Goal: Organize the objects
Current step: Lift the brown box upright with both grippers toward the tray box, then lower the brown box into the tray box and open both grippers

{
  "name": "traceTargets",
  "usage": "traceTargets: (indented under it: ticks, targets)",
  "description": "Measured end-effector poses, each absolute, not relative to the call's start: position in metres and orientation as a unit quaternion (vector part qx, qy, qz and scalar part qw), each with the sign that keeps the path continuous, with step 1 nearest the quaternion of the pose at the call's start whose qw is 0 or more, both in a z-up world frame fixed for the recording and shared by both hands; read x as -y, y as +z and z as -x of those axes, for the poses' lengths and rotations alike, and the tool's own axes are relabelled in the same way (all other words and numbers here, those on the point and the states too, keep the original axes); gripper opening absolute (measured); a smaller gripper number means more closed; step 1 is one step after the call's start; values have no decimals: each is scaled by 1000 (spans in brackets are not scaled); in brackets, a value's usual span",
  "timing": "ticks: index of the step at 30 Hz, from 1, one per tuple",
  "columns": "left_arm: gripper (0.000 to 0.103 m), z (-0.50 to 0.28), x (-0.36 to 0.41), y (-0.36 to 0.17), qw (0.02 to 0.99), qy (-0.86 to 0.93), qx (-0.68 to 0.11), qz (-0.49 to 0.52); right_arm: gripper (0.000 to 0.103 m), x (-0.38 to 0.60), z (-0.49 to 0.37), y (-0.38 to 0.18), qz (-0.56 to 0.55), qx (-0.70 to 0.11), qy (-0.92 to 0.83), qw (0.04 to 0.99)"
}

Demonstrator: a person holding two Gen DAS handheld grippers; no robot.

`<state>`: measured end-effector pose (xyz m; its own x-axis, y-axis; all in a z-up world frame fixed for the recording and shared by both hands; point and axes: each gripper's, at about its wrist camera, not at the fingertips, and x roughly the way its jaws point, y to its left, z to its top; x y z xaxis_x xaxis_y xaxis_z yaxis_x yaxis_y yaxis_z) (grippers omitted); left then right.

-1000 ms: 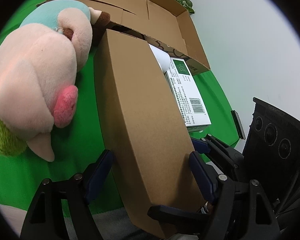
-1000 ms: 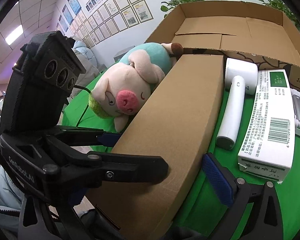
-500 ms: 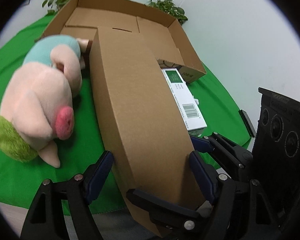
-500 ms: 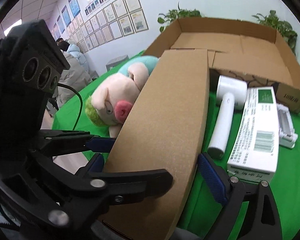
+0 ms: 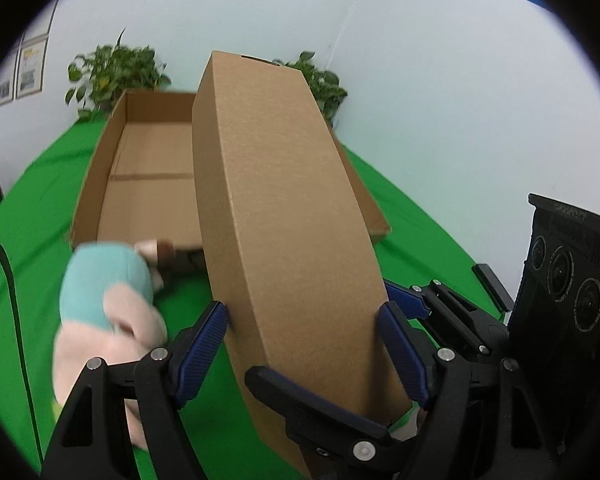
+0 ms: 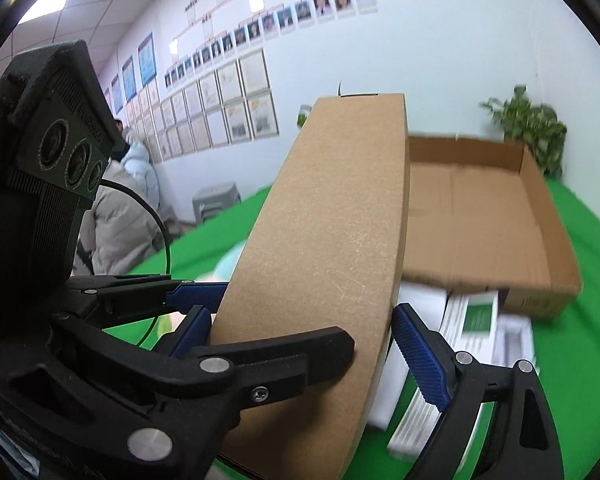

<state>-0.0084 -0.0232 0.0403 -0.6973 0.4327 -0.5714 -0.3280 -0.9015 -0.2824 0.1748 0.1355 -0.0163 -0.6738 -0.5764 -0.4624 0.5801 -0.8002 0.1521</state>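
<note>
Two cardboard boxes — long closed box (image 5: pixel 288 216), open box (image 5: pixel 140 168) — one plush pig (image 5: pixel 108 304).

Matt brown cardboard long box (image 5: pixel 292 216), fuzzy plush pig (image 5: pixel 108 304), matt green cloth (image 5: pixel 36 216)

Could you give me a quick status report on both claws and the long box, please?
Both claws, left and right, clamp the long box, right jaws closing. Box tilted over plush pig. Open carton ahead, nothing blocking.

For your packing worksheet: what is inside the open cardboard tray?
The open cardboard tray shows only bare cardboard floor inside. The long brown box covers its middle, so that part stays unseen.
</note>
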Motion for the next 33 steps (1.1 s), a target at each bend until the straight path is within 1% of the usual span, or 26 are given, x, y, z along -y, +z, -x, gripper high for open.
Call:
traceTargets:
  ticks: [9, 12, 21, 30, 33]
  targets:
    - [78, 37, 23, 101, 213, 937, 35, 274, 90, -128, -139, 45, -181, 4, -935, 305]
    - [76, 47, 26, 117, 213, 943, 22, 255, 90, -124, -128, 63, -164, 5, -939, 302]
    - [76, 78, 52, 134, 217, 945, 21, 244, 90, -96, -81, 112, -147, 5, -943, 297]
    - [76, 134, 96, 155, 205, 944, 16, 257, 90, -46, 17, 144, -152, 20, -939, 307]
    - [76, 154, 109, 151, 198, 941, 21, 275, 90, -27, 56, 147, -164, 24, -935, 313]
